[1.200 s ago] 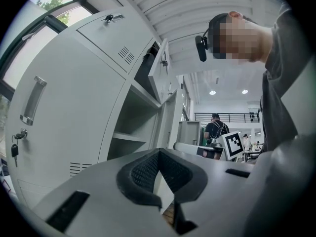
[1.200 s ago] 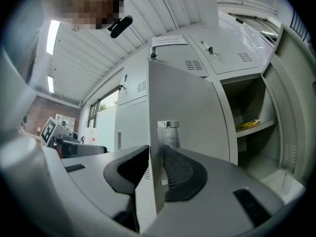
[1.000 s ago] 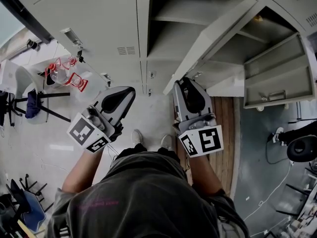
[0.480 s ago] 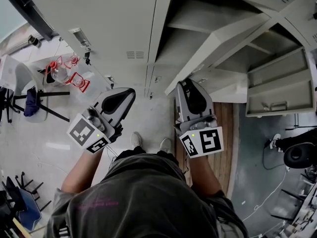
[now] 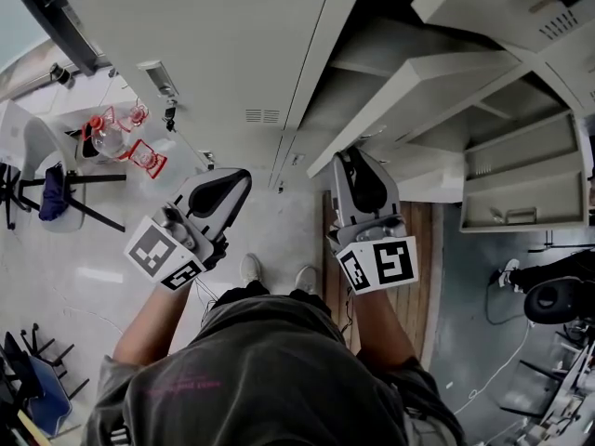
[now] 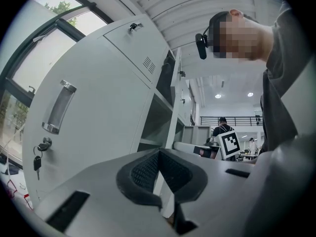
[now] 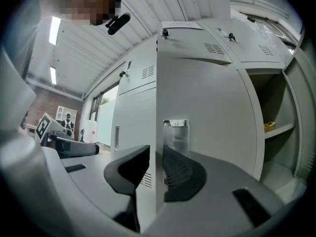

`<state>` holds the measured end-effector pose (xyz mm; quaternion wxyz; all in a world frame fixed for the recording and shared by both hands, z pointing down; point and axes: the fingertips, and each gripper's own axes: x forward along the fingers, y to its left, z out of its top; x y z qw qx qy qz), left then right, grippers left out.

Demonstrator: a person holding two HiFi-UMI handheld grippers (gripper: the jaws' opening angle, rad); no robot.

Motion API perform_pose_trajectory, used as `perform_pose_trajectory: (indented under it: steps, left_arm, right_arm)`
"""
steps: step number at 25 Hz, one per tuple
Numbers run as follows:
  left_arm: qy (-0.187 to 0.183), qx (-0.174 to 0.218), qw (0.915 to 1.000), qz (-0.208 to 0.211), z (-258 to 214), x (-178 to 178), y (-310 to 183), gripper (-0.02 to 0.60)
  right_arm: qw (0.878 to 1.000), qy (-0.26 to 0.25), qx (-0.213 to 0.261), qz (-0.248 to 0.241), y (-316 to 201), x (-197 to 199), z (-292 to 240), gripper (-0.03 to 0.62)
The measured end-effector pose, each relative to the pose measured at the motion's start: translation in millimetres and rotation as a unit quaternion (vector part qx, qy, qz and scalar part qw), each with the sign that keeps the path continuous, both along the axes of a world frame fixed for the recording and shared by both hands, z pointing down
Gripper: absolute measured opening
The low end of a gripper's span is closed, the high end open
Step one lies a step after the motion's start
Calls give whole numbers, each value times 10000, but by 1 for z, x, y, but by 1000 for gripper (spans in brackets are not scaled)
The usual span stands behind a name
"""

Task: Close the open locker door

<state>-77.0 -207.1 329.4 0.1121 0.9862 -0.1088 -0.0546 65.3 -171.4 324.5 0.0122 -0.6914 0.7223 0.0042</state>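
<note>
Closing right claw astride locker door edge

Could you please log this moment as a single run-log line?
right gripper: jaws closing around locker door edge | left gripper: empty | door: open

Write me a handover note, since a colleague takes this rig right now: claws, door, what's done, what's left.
Left claw: shut, empty, facing a closed locker.
Right claw: jaws have just been closing around the free edge of the open locker door, near its handle; not clearly clamped yet.
Door: stands wide open.
Done: right claw astride the door edge.
Left: grip or push the edge, swing the door shut.
</note>
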Motion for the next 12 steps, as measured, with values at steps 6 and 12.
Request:
perform_pose_trajectory:
  steps: [6, 12]
  left_arm:
    - [50, -23, 10000, -50, 2, -6, -13, 14]
    - [71, -78, 9999, -92, 6, -10, -24, 14]
  right_arm:
    - [10000, 49, -28, -18, -20, -1, 1, 92]
    - [10000, 63, -48, -32, -36, 0, 1, 92]
